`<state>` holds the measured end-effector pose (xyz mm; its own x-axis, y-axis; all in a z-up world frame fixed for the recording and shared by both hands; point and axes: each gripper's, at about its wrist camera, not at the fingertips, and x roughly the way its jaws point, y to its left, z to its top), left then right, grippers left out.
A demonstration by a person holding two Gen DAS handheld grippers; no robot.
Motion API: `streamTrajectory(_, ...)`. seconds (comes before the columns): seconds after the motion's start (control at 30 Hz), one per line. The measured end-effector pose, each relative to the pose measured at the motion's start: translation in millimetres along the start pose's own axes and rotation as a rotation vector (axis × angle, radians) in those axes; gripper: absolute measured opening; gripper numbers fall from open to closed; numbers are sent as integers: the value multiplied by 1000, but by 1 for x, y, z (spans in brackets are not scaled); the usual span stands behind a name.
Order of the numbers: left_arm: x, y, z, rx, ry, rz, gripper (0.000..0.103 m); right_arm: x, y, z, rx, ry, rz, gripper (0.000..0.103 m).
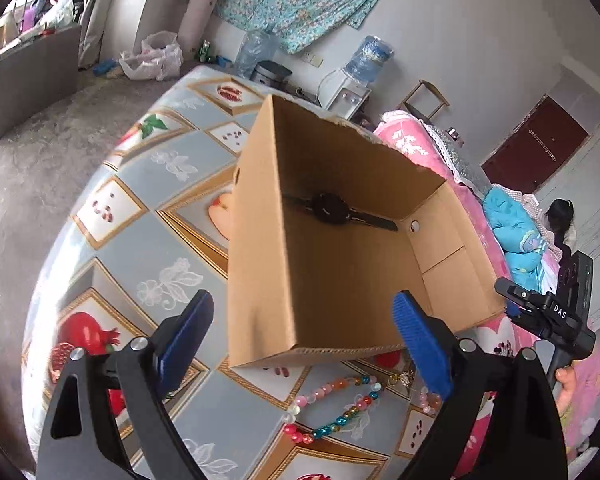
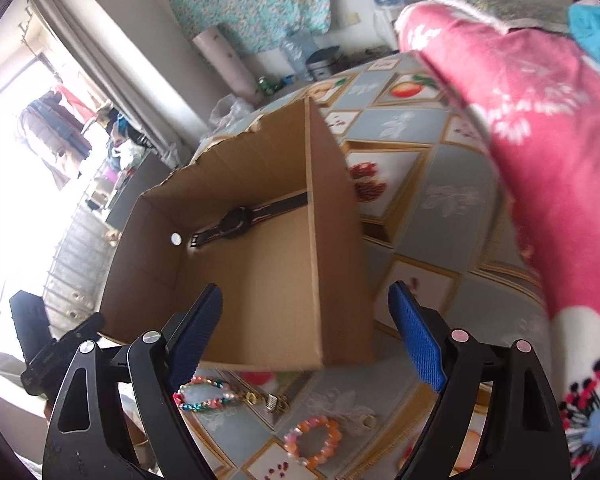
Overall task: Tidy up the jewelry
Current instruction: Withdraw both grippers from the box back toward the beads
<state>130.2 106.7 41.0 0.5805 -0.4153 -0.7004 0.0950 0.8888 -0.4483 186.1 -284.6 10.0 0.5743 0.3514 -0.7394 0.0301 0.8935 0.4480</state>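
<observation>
Left gripper [image 1: 304,344]: jaws spread wide, nothing between them, poised over the box's near wall.
Right gripper [image 2: 306,336]: jaws spread wide, empty, above the box's near edge.
Cardboard box [image 1: 340,280]: open-topped, standing on the patterned tablecloth [image 1: 148,208].
Black wristwatch [image 2: 236,222]: flat on the box floor by the far wall.
Multicoloured bead necklace [image 1: 336,408]: on the cloth, just outside the box.
Orange-pink bead bracelet [image 2: 314,438]: on the cloth, near the necklace.
</observation>
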Motion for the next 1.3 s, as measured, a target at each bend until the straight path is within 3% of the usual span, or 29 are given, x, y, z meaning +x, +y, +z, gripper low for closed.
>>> streamTrajectory(0.13, -21, 14, -16, 34, -29, 58, 95, -25, -5, -28, 4, -26, -121, 82)
streamTrajectory(0.27, -18, 23, -47, 83, 35, 179, 95, -40, 13, -58, -69, -27, -223, 85)
streamTrajectory(0.47, 8, 26, -83, 145, 122, 299, 95, -8, 75, -114, -263, 141, -123, 87)
streamTrajectory(0.57, 19, 26, -91, 185, 139, 337, 95, 19, 103, -142, -380, 235, -124, 87)
streamTrajectory(0.77, 29, 28, -97, 234, 153, 380, 97, 61, 129, -174, -519, 361, -165, 88)
streamTrajectory(0.93, 31, 30, -96, 253, 159, 392, 97, 67, 133, -180, -578, 357, -209, 95)
streamTrajectory(1.3, 34, 30, -93, 276, 181, 385, 98, 64, 127, -182, -584, 347, -229, 95)
